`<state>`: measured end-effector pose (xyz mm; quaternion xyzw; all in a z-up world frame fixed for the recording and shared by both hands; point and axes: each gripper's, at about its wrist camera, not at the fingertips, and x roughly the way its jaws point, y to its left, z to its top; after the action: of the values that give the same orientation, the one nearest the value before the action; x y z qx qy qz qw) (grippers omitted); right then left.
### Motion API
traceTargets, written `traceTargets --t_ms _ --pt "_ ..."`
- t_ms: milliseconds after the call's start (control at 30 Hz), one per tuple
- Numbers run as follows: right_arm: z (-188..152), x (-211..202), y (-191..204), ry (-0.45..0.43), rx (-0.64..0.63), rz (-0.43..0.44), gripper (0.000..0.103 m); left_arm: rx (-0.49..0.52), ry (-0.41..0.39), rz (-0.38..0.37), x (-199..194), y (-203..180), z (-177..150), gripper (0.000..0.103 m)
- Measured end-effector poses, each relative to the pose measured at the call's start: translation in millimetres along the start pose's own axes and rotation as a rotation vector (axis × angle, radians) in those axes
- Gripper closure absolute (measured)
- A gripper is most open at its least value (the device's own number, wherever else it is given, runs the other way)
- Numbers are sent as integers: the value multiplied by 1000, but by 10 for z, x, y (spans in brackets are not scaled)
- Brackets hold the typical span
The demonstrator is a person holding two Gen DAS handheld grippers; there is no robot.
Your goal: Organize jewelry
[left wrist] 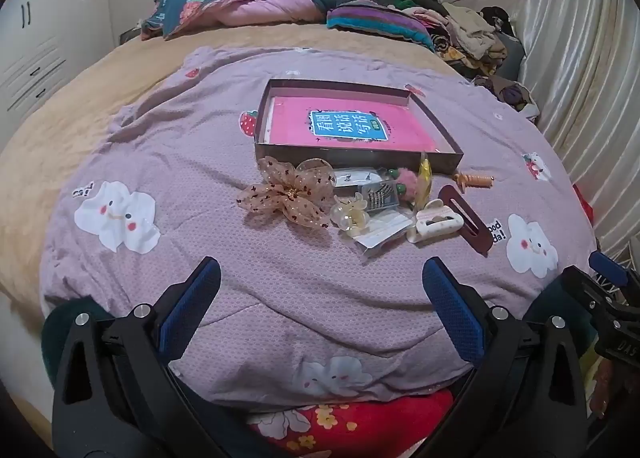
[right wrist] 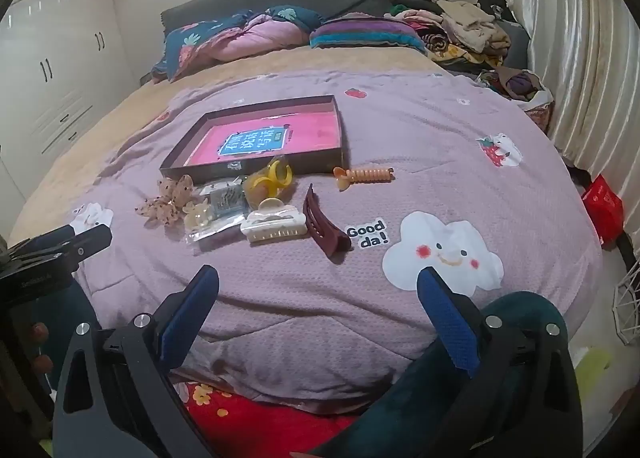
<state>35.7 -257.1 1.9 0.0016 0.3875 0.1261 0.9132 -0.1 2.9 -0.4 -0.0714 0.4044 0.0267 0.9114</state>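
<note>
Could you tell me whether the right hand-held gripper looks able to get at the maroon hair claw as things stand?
Probably yes: the right hand-held gripper is open, and only bare quilt lies before the maroon hair claw.

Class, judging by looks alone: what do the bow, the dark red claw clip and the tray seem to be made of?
Bow: sheer tan fabric, see-through with dark dots.
Claw clip: likely plastic, smooth, matte maroon.
Tray: probably cardboard, with thin, flat, dull brown walls.
</note>
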Motion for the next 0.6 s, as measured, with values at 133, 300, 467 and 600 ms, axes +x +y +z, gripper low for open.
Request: traceTargets --t_ms 133,300,467,600 --pt "-28 -36 15 -5 -3 -5 4 12 -7 5 -2 -29 -7 8" --pt "24 -29 36 3 -6 0 4 14 -6 2 -48 -46 15 8" --pt "24 -24 48 -3 -6 4 4 13 -7 7 -37 -66 18 8" --pt "34 -32 76 -5 -14 12 4 15 -7 4 -43 -60 31 8"
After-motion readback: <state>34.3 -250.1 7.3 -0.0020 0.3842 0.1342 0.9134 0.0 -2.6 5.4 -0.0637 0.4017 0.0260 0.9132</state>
